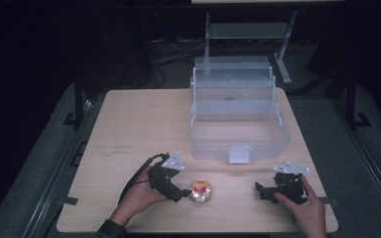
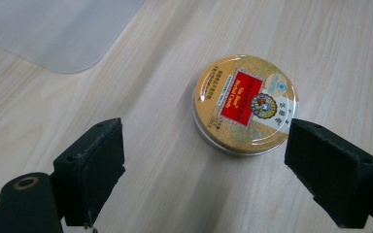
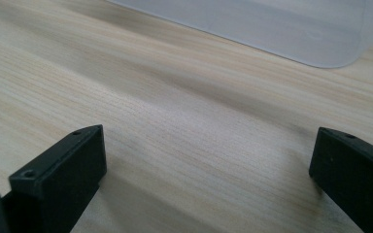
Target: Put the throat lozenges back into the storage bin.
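A small round gold tin [image 1: 201, 192] with a red label lies flat on the wooden table near the front edge. In the left gripper view the tin [image 2: 244, 103] sits just ahead of my left gripper [image 2: 204, 160], whose jaws stand wide apart and touch nothing. From above, the left gripper [image 1: 182, 193] is right beside the tin on its left. My right gripper [image 1: 259, 191] rests low at the front right, open; its own view has bare wood between the fingers [image 3: 63, 170], and the gripper [image 3: 209, 170] holds nothing.
A clear plastic storage box [image 1: 238, 114] with stepped tiers stands at the back middle-right of the table [image 1: 139, 129]. Its translucent corner appears in both gripper views [image 2: 53, 34] [image 3: 291, 29]. A metal stand [image 1: 248, 32] is behind the table.
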Available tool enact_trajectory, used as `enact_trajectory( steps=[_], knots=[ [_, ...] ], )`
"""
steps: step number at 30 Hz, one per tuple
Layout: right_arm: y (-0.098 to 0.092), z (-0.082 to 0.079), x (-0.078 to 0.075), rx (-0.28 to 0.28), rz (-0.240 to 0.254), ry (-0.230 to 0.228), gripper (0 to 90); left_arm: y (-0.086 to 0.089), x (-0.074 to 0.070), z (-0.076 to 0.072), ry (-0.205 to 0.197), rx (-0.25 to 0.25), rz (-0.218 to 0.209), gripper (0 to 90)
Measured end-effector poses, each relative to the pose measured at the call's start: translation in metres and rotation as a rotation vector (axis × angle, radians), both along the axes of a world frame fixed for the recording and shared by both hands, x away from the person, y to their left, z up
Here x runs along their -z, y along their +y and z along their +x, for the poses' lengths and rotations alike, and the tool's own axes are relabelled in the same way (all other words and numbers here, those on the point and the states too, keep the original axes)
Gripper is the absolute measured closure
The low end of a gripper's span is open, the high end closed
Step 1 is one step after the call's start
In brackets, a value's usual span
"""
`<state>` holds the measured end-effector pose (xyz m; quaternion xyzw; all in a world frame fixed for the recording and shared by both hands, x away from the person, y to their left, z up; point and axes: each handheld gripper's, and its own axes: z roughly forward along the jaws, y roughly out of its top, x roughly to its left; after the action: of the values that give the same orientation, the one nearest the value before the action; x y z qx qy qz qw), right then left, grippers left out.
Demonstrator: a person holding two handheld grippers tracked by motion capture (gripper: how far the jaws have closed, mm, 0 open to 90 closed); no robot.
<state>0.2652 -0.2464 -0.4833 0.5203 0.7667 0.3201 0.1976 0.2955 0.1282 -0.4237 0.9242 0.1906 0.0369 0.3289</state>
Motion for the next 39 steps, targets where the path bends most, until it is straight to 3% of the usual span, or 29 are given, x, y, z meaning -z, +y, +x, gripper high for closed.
enact_trajectory(
  steps=[14, 15, 16, 22, 25, 39],
  knots=[
    [0.0, 0.0, 0.0, 0.0, 0.0, 0.0, 0.0, -0.023, 0.001, 0.002, -0.001, 0.074, 0.039, 13.6],
    [0.0, 0.0, 0.0, 0.0, 0.0, 0.0, 0.0, -0.025, 0.002, 0.001, 0.003, 0.065, 0.026, 13.5],
    [0.0, 0.0, 0.0, 0.0, 0.0, 0.0, 0.0, -0.026, 0.001, 0.002, -0.003, 0.089, 0.048, 13.3],
    [0.0, 0.0, 0.0, 0.0, 0.001, 0.0, 0.0, -0.037, 0.004, 0.003, 0.005, 0.114, 0.071, 12.9],
    [0.0, 0.0, 0.0, 0.0, 0.0, 0.0, 0.0, -0.041, 0.006, 0.002, 0.011, 0.109, 0.059, 12.9],
    [0.0, 0.0, 0.0, 0.0, 0.0, 0.0, 0.0, -0.059, 0.017, 0.001, 0.012, 0.148, 0.127, 12.7]
  ],
)
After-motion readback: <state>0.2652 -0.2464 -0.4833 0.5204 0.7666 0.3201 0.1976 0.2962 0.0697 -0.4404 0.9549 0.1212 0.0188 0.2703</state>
